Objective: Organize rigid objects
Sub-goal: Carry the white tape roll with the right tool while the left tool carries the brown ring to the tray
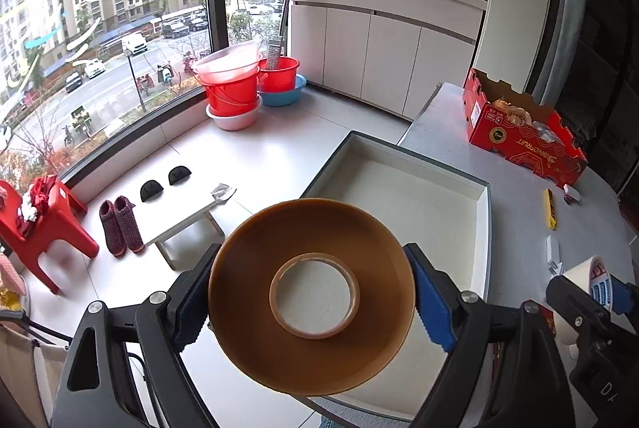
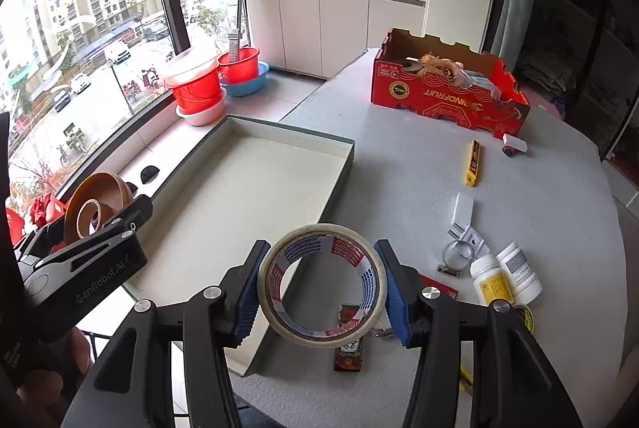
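My left gripper is shut on a big brown roll of packing tape, which hangs over the near left corner of the shallow grey tray. From the right wrist view the same brown roll shows at the far left, beside the tray. My right gripper is shut on a cream roll of masking tape with a red, white and blue core, held above the tray's near right edge. The left wrist view catches that cream roll at its right edge. Nothing lies in the tray.
A red cardboard box with odds and ends stands at the table's back. Loose on the grey table: a yellow cutter, a white plug, a hose clamp, two white bottles, a small dark red packet. Red buckets and a white low stool are on the floor.
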Action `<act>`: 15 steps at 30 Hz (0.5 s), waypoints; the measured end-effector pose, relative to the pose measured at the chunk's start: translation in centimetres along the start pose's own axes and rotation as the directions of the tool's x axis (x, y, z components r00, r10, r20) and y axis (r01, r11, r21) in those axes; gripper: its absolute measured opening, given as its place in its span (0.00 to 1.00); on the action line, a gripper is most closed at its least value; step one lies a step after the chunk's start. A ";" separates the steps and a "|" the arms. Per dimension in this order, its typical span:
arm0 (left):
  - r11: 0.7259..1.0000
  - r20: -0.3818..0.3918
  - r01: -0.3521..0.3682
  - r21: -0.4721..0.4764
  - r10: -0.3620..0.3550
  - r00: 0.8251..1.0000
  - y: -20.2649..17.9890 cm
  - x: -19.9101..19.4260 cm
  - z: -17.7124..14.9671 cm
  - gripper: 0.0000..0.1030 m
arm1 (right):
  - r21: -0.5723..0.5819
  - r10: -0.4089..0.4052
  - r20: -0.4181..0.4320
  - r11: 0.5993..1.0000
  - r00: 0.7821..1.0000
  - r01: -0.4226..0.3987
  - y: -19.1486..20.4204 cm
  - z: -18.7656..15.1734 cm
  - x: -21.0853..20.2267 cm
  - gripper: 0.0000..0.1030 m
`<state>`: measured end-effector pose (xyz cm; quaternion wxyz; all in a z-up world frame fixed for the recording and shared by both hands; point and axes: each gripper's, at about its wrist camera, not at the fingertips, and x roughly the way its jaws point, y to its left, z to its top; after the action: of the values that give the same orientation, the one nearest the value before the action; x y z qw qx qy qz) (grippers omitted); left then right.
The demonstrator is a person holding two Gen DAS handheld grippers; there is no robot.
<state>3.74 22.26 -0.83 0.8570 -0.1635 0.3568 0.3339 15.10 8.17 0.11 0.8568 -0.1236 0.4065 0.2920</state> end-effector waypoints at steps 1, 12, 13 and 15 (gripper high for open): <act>1.000 -0.001 -0.005 -0.001 0.005 1.000 0.2 0.2 0.1 0.86 | -0.007 0.004 -0.001 1.000 1.000 -0.004 0.4 0.4 0.3 0.53; 0.999 -0.007 -0.032 0.008 0.032 0.999 0.7 1.8 1.3 0.86 | -0.047 0.027 -0.010 0.999 1.000 -0.027 2.2 3.5 3.0 0.53; 0.999 -0.007 -0.035 0.009 0.035 0.999 0.7 2.0 1.3 0.86 | -0.046 0.029 -0.011 0.999 1.000 -0.030 2.2 3.7 3.3 0.53; 0.999 -0.011 -0.040 0.010 0.040 0.999 0.7 2.3 1.5 0.86 | -0.046 0.034 -0.017 0.998 0.999 -0.034 2.4 4.1 3.9 0.53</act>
<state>5.21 24.58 -1.47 0.8488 -0.1543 0.3666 0.3484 18.17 13.46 -0.17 0.8454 -0.1390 0.4083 0.3150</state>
